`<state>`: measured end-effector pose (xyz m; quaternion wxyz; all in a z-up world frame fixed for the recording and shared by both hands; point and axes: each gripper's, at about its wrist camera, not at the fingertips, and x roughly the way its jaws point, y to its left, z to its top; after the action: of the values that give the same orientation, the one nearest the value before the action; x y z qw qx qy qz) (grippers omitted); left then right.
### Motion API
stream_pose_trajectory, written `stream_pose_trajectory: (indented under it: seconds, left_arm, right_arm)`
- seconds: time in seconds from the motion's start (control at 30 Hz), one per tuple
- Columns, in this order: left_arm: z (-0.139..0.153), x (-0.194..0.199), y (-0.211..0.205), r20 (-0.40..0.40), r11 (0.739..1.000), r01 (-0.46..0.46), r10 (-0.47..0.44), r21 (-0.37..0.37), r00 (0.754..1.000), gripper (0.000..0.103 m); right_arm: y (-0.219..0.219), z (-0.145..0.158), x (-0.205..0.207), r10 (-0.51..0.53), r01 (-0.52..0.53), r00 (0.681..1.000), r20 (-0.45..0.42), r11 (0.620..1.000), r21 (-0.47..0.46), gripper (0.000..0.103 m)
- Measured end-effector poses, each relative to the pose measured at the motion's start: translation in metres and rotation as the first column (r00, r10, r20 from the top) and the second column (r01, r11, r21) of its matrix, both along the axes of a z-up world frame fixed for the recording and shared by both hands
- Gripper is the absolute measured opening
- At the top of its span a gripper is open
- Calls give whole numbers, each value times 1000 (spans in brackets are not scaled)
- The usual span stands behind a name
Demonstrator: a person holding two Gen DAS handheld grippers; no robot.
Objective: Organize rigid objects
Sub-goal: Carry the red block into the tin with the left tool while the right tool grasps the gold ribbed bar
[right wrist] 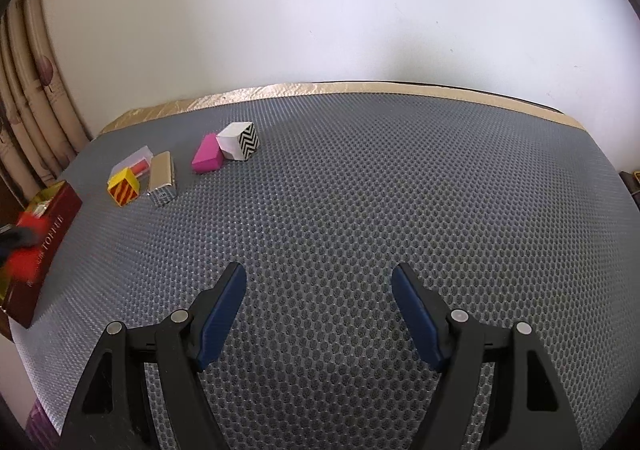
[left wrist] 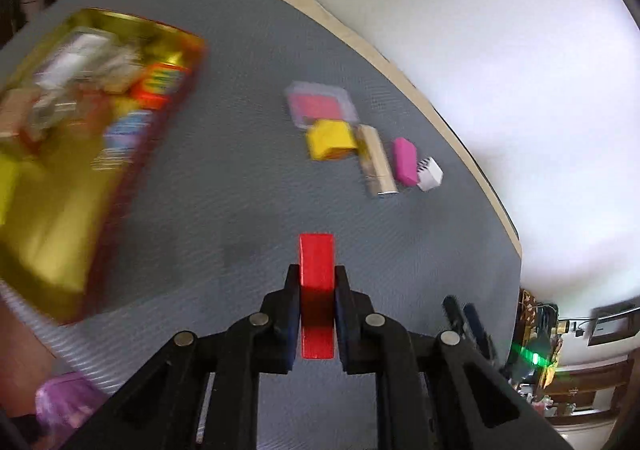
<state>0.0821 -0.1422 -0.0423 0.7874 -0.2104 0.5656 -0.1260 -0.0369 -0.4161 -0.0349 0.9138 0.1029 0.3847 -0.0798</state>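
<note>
Closest to the left wrist lens: left gripper point(left wrist: 317, 282), black tongs with blue pads, pinching a red block point(left wrist: 316, 270) upright, clear of the grey mat point(left wrist: 240, 178) below. Off to its left, blurred: gold-lined tin box point(left wrist: 52, 218), already holding assorted small items, contents too smeared to name. Farther out on the mat, a loose cluster: clear case with a pink insert point(left wrist: 320, 108), yellow cube point(left wrist: 330, 138) just in front of it, gold rectangular bar point(left wrist: 376, 162) beside the cube, pink block point(left wrist: 404, 160) next, white cube point(left wrist: 430, 175) touching the pink one. At the right edge, fingertips of the right gripper point(left wrist: 466, 318), plus cluttered shelving and a green light beyond the table. Bottom left, a purple object point(left wrist: 60, 398), unclear.

Seen from the right wrist only: right gripper point(right wrist: 319, 282) spread wide over bare honeycomb-textured mat point(right wrist: 360, 190), nothing between its pads. Red stripes on one face of the yellow cube point(right wrist: 124, 186), black zigzag on one face of the white cube point(right wrist: 239, 140), maroon outer wall of the tin box point(right wrist: 48, 242) with gold lettering, partly readable. Red block point(right wrist: 24, 246) a blur at the far left in front of that wall, with the dark smear of the left gripper point(right wrist: 16, 238).

Tan border along the mat's far edge; plain white wall behind; beige patterned curtain point(right wrist: 28, 122) at the left.
</note>
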Motion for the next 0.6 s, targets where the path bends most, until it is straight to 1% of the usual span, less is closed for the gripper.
stream_pose_trajectory:
  seconds: [0.1,0.17,0.23,0.3,0.37,0.43,0.6]
  left_arm:
    - [16,-14,46,40,999,-43,42,24,998,15]
    - [32,-20,85,73,995,-78,73,63,995,15]
    - [39,-25,127,93,988,-126,118,89,989,15]
    - [38,-26,152,105,981,-147,134,126,985,15]
    - [32,-22,177,97,975,-166,152,149,984,15]
    - [29,-16,198,86,974,-147,134,173,987,15]
    - [10,-3,211,91,967,-142,125,213,988,15]
  right_arm:
    - [1,-2,3,-5,4,1000,-17,1000,-13,73]
    - [2,-3,5,-7,6,1000,-31,1000,-25,73]
    - [4,-5,7,-11,9,999,-45,999,-39,73]
    - [5,-7,8,-14,11,998,-60,999,-51,73]
    - [6,-9,12,-18,13,997,-74,998,-65,73]
    - [8,-11,14,-20,13,996,-90,997,-78,73]
    - [10,-14,17,-25,13,993,-115,994,-105,73]
